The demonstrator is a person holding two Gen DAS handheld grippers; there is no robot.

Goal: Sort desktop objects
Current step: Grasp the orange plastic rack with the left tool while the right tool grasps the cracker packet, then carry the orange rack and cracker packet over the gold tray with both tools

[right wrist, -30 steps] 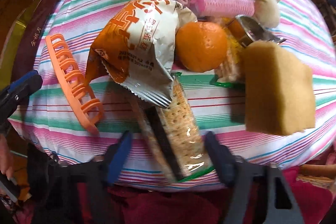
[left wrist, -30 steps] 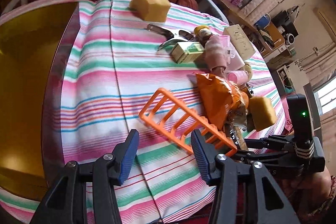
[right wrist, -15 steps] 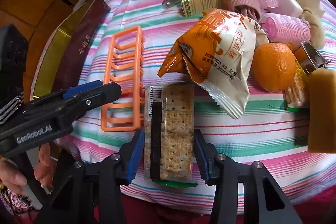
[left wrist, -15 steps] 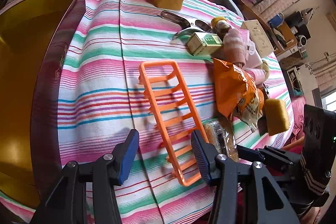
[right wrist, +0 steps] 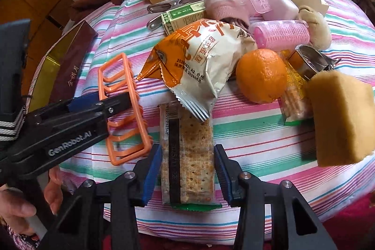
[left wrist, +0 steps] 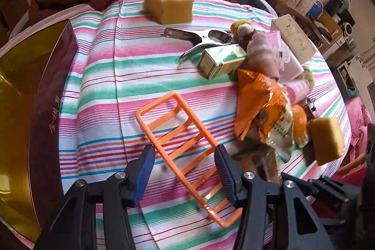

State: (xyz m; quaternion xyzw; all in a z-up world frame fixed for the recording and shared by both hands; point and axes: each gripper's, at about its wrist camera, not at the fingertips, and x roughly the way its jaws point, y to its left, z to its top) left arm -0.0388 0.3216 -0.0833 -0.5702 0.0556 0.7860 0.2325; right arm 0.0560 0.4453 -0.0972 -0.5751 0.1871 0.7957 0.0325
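Observation:
An orange plastic rack point(left wrist: 178, 132) lies flat on the striped tablecloth point(left wrist: 98, 76). My left gripper point(left wrist: 184, 170) points down over the rack's near half. Its jaws are opening, the rack sits between them, and the left pad stands off it. In the right wrist view the rack point(right wrist: 121, 90) shows under the left gripper's black fingers point(right wrist: 117, 104). A clear pack of crackers point(right wrist: 187, 156) lies lengthwise between the fingers of my right gripper point(right wrist: 187, 168). Both blue pads rest against the pack's long sides.
An orange snack bag point(right wrist: 201, 57), an orange fruit point(right wrist: 261, 75), a yellow sponge point(right wrist: 339, 118), a pink roller point(right wrist: 281, 35) and a green box point(left wrist: 220, 60) crowd the right. A second sponge point(left wrist: 167, 2) sits at the far edge. A gold-and-maroon box point(left wrist: 46, 97) borders the left. A hand point(right wrist: 14, 210) holds the left gripper.
The left gripper came in over the orange rack, which now lies between its widened jaws. The right gripper's fingers drew in onto the sides of the cracker pack.

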